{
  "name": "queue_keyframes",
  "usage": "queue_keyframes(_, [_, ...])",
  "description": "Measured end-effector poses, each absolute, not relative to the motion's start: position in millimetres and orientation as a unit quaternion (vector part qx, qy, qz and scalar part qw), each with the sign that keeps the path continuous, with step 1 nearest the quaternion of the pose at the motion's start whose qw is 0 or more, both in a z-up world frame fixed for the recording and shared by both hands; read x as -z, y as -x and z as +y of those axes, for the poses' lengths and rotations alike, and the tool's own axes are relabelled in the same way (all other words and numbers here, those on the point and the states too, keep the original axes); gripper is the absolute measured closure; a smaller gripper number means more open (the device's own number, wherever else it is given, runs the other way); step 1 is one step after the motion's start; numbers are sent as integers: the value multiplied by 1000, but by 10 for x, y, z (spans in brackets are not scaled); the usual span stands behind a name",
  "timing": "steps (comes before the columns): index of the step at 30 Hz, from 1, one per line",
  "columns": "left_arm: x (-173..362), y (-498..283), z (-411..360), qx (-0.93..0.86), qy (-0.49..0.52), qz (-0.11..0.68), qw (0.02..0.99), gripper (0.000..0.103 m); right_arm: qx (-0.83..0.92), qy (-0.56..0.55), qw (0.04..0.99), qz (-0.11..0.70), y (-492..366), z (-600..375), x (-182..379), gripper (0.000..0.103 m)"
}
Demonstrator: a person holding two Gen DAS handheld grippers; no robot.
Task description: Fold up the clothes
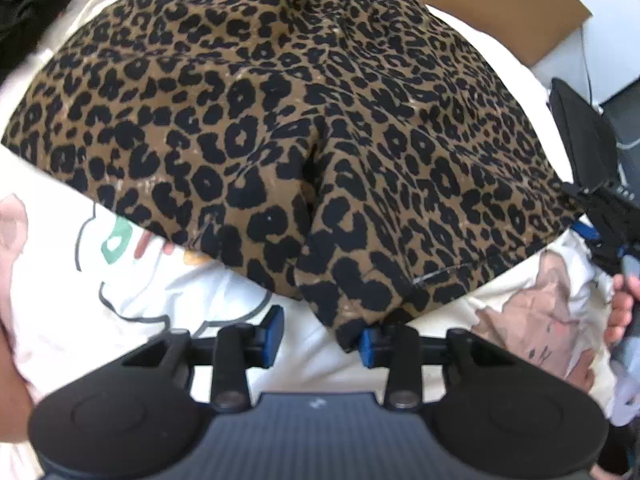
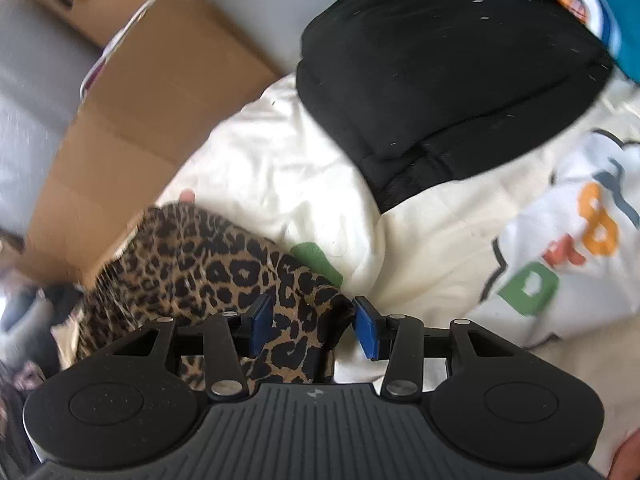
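1. The left hand-held gripper (image 1: 322,334) sits nearest the left wrist camera, its blue-padded fingers (image 1: 274,326) spread wide with nothing clamped between them.
2. The leopard-print garment (image 1: 280,128) lies spread just ahead of that gripper, filling most of the left wrist view; its lowest hem corner hangs down to touch the pad of the right-side finger, while the other pad stands clear of the cloth.
3. The garment rests on a cream bed cover (image 1: 160,292) printed with cartoon shapes and coloured letters, which shows below the hem on both sides.
4. In the left wrist view the right hand-held gripper (image 1: 600,216) meets the garment's far right corner, with a person's fingertips (image 1: 618,312) on its handle just below.
5. In the right wrist view the right hand-held gripper (image 2: 314,324) also has its blue pads apart; a fold of the leopard-print garment (image 2: 192,264) lies between them, against the left pad and short of the right pad, so the cloth is not pinched.
6. Beyond it a folded black garment (image 2: 440,80) lies on the cover, apart from the leopard cloth.
7. A brown cardboard box (image 2: 152,120) stands at the bed's edge, behind the leopard garment.
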State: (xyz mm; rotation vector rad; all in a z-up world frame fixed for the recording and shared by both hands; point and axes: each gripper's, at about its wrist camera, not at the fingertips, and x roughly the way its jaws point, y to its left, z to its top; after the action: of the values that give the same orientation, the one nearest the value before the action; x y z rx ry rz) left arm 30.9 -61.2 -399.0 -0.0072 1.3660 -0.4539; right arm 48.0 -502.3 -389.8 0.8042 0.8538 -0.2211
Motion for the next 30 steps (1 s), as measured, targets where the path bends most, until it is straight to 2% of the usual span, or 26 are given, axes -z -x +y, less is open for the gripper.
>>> queue_keyframes(1, [4012,-320,-599,211,9,629,748,92,100,-377,827,405,-504,-5026,3910,53])
queue_keyframes(2, [4027,-329,-585,213,13,632,745,97,95,-375,827,408,-528,-5029,3921,53])
queue_keyframes(5, [4040,-335,-557,203,1,635,745,97,82,-370,826,417,-599,-5037,3956,56])
queue_keyframes(6, [4047,-336,-559,200,-4,636,745,98,78,-368,826,421,-622,-5039,3968,62])
queue_keyframes(8, [4059,-334,-566,195,-14,637,745,99,68,-358,826,429,-666,-5020,3972,99])
queue_keyframes(18, [3861,-219,-735,234,-18,625,745,102,88,-313,843,428,-681,-5045,3620,100])
queue_keyframes(23, [3828,-170,-765,249,39,630,734,102,93,-299,852,420,-728,-5093,3398,100])
queue_keyframes(30, [3937,-121,-672,253,73,644,719,102,99,-286,854,423,-800,-5109,3386,100])
